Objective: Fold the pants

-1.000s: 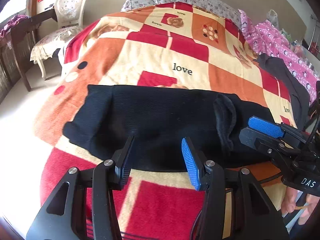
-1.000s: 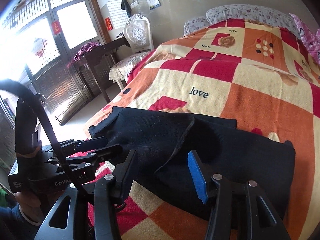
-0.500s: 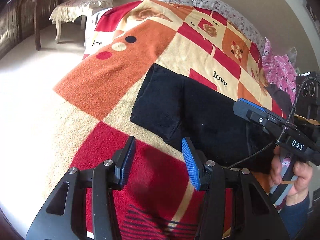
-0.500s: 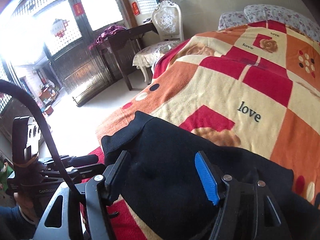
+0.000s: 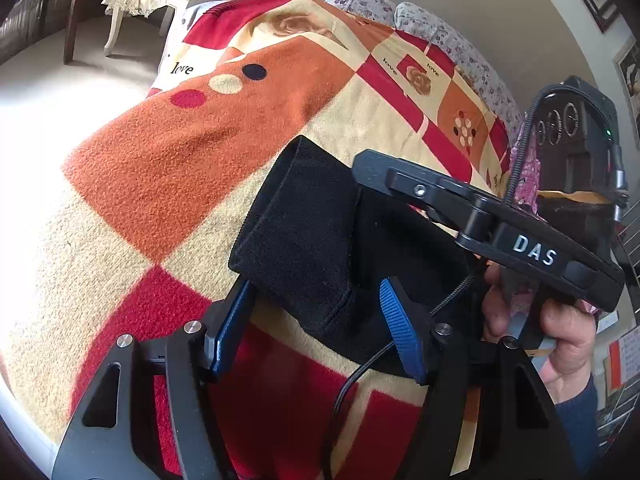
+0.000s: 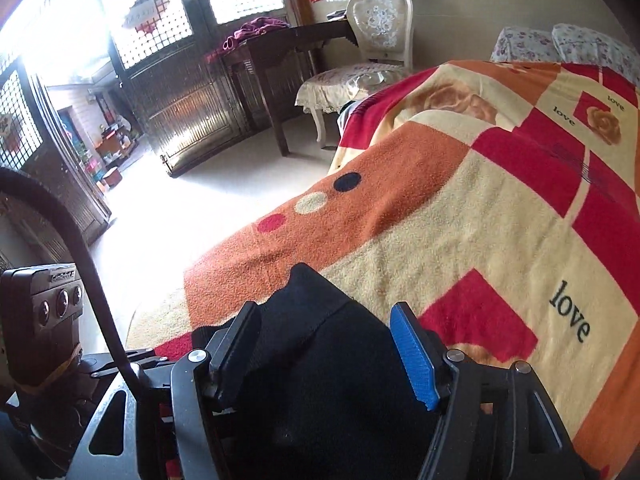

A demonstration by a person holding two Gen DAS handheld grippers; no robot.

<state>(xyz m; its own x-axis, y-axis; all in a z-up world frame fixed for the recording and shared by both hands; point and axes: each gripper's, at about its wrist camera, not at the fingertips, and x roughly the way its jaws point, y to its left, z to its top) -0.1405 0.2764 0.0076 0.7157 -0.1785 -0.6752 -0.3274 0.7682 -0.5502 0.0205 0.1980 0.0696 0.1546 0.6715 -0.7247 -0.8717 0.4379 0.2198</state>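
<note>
Pants (image 5: 320, 240), black, flat on the checked blanket (image 5: 168, 168) of the bed, end hem toward the floor side. Left hand-held gripper (image 5: 316, 328) open at the near hem of the pants, blue pads either side of the fabric edge, not closed on it. Right hand-held gripper (image 6: 328, 352) also open, low over the pants, black cloth filling the gap between its fingers; contact with the fabric impossible to tell. Seen from the left wrist, right tool body just past the pants, marked "DAS", gripped by a bare hand (image 5: 560, 320), its cable (image 5: 360, 368) trailing across the near edge of the pants. Blanket beyond the pants printed "love" several times. White chair (image 6: 376, 40) and dark wooden table (image 6: 280, 48) well beyond the pants, past the bed's foot. Red paper signs on the door panes, unreadable.
</note>
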